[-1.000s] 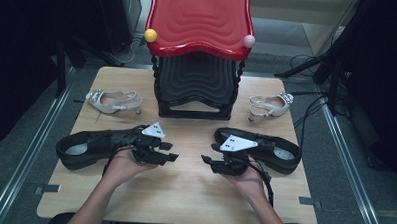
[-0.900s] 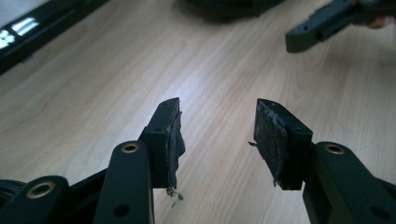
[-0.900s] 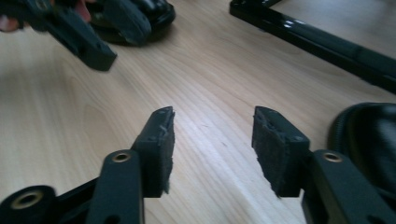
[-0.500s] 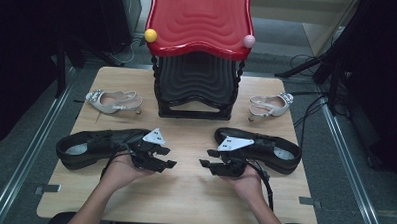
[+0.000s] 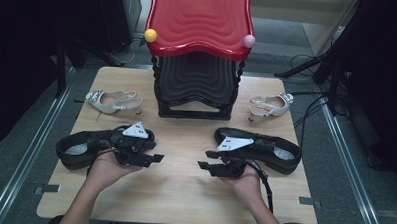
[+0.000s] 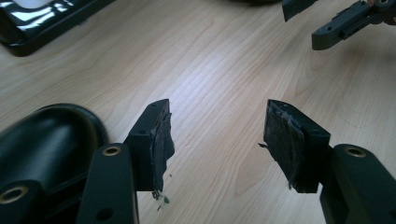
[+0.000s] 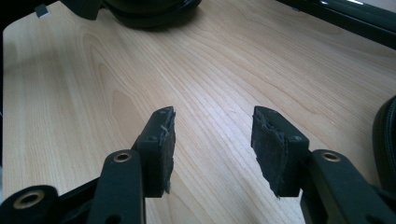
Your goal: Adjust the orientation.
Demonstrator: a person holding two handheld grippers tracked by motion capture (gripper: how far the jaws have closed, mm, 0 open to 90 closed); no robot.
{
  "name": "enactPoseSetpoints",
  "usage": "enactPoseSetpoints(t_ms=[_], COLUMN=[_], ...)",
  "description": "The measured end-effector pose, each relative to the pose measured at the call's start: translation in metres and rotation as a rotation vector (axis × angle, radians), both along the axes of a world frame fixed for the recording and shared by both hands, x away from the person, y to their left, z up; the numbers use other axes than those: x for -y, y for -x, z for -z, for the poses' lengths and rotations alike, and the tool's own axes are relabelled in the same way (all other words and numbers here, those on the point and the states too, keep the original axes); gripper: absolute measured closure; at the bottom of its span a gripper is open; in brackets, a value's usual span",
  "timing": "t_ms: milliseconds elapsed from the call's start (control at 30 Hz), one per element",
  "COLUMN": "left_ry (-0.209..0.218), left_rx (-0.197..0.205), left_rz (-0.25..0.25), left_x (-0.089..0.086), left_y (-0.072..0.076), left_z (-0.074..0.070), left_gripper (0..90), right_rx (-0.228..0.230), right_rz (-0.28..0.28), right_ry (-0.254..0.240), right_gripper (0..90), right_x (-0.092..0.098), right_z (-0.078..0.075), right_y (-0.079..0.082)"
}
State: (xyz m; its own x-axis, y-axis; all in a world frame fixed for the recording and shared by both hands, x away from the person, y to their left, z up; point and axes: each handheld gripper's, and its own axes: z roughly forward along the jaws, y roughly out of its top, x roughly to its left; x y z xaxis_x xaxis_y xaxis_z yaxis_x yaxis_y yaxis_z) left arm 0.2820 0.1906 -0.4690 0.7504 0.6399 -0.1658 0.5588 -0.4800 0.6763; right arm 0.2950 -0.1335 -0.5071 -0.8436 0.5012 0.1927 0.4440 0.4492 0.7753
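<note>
Black shoes lie one (image 5: pixel 77 149) near the table's (image 5: pixel 183 191) left edge, the other (image 5: pixel 268 147) near its right — each just beside a gripper. Left gripper (image 5: pixel 156 157) and right gripper (image 5: pixel 205 160) have just been opening, jaws apart over bare wood.

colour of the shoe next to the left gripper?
Black: the shoe beside the left gripper is glossy black with a pale insole, clearest in the high view.

L black shoe (image 5: pixel 80 149): toe hidden behind L gripper (image 5: pixel 155 158) | same shoe in left gripper view (image 6: pixel 44 140): blurred, cut by edge | R black shoe (image 7: pixel 386 135): only a sliver at frame edge
</note>
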Motion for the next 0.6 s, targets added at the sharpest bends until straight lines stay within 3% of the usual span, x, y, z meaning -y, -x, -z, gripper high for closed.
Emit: enactPoseSetpoints(t_ms=[233,467,600], left_ry=[-0.001,0.009,0.012], left_rx=[-0.005,0.046,0.042], left_rz=[-0.052,-0.113,-0.15], left_x=[-0.017,-0.041,-0.051], left_y=[0.004,0.015,0.018], left_z=[-0.004,-0.015,-0.019], left_gripper=[41.3,45.5,43.9], right_rx=[-0.005,-0.011,-0.017], right_rz=[-0.02,-0.048,-0.062], right_ry=[0.004,0.002,0.013], right_gripper=[50.2,49.4,48.6], right_x=[-0.006,-0.015,-0.02], right_z=[-0.001,0.001,0.001], right_y=[-0.004,-0.006,-0.007])
